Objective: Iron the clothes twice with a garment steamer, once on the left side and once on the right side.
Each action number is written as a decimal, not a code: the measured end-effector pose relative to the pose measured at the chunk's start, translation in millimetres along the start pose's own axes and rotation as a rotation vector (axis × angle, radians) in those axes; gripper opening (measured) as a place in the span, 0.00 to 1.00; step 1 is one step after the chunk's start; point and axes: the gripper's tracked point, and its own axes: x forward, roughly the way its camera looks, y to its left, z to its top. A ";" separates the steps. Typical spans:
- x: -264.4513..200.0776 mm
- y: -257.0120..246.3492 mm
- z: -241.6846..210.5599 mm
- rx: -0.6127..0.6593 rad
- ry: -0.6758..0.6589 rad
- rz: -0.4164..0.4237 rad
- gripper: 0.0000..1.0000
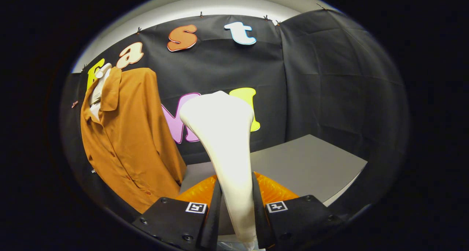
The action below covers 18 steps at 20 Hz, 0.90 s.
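Observation:
A white garment steamer [223,141] rises upright between my fingers, its narrow handle pinched by both and its wide head at the top. My gripper [236,203] is shut on that handle. Off to the left of the steamer hangs a brown-orange buttoned shirt [128,141] on a white hanger [99,83], against the booth wall. The steamer head stands apart from the shirt, to its right, and points away from me.
A grey tabletop [304,166] lies beyond the fingers to the right, with its near edge at the right. The black cloth wall [329,78] closes the back and the right side.

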 end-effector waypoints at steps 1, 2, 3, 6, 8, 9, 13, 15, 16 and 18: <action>-2.7 15.7 1.0 -0.011 -0.007 0.007 0.45; -4.8 30.7 -0.1 -0.019 -0.012 0.014 0.45; -8.0 47.3 -0.6 -0.026 -0.013 0.022 0.45; -13.6 94.3 -0.3 -0.050 -0.034 0.040 0.45; -16.8 120.0 0.0 -0.062 -0.050 0.044 0.44; -17.3 133.5 -0.7 -0.068 -0.055 0.046 0.44; -13.0 171.4 -6.6 -0.073 -0.057 0.052 0.44; -8.6 185.1 -11.3 -0.075 -0.051 0.052 0.44; -6.6 189.6 -13.8 -0.078 -0.047 0.048 0.45; -0.8 198.6 -18.1 -0.082 -0.035 0.042 0.45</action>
